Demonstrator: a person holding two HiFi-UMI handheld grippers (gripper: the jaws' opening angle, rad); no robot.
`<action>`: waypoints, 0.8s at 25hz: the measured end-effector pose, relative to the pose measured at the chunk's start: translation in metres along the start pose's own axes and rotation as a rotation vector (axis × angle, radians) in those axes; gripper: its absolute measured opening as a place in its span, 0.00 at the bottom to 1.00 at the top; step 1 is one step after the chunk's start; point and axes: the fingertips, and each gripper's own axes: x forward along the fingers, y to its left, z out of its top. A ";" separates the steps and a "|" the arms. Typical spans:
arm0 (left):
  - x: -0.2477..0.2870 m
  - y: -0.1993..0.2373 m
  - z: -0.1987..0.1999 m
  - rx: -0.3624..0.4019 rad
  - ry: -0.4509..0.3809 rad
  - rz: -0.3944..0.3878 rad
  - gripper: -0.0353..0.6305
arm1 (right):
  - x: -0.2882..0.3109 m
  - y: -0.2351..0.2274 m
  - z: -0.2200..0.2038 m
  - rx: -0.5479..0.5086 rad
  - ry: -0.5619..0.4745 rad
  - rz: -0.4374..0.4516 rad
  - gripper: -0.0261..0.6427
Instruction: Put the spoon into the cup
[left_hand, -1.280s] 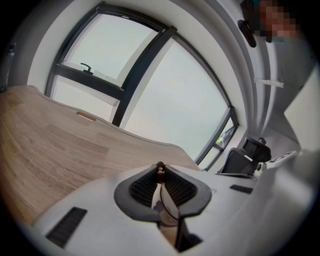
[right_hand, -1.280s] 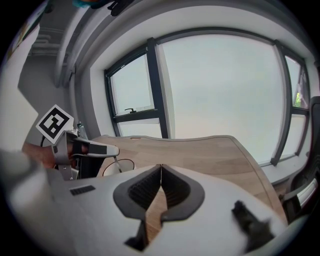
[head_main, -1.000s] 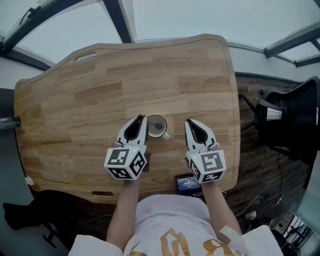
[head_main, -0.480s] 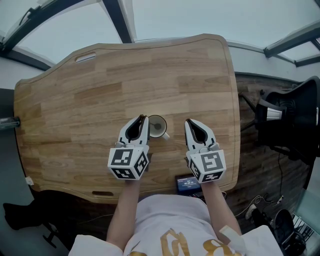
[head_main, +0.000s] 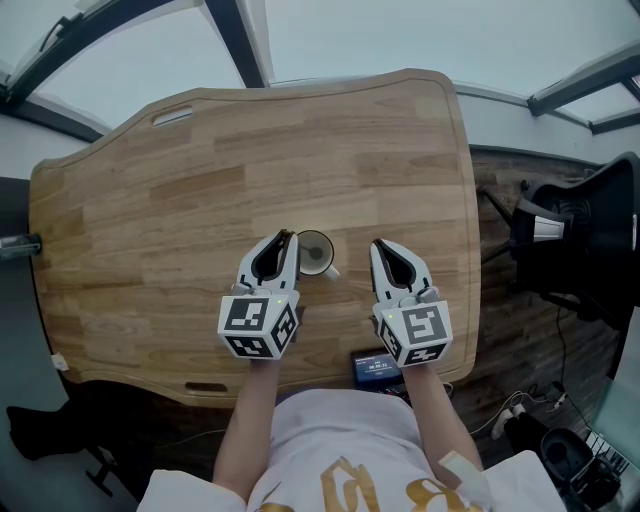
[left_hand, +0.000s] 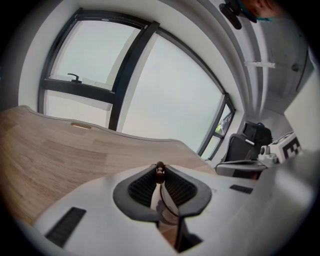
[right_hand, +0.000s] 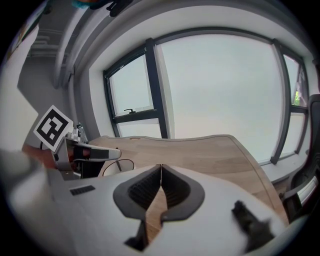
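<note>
The left gripper's (head_main: 283, 240) jaws are pressed together on the spoon (left_hand: 160, 173). It is a thin dark-brown stem whose small knobbed end pokes out at the jaw tips, and the rest of it is hidden by the jaws. The right gripper's (right_hand: 160, 168) jaws are closed pad against pad with nothing between them, and only bare wood shows through the gap below. The cup (head_main: 314, 252), a small pale mug with its handle pointing toward the near right, stands upright on the wooden table (head_main: 180, 190). It sits just beside the left gripper's tips on their right, so close that in the head view the two seem to touch. Whether the spoon's bowl reaches into the cup cannot be told. The cup lies between the two grippers, nearer the table's near edge than its far edge and somewhat toward the right edge, while the right gripper hovers apart from it. A small black device (head_main: 375, 366) lies at the near edge beside the right gripper's marker cube. A black chair (head_main: 590, 235) stands beyond the table's right edge.
</note>
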 end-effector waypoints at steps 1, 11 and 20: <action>0.000 0.000 0.000 0.003 0.000 0.000 0.13 | 0.000 0.000 0.000 0.000 -0.001 0.000 0.09; -0.003 0.001 0.004 0.013 -0.013 0.004 0.14 | -0.003 -0.001 0.002 0.001 -0.007 0.000 0.09; -0.005 0.001 0.007 0.013 -0.027 0.006 0.16 | -0.007 -0.001 0.003 0.004 -0.011 -0.003 0.09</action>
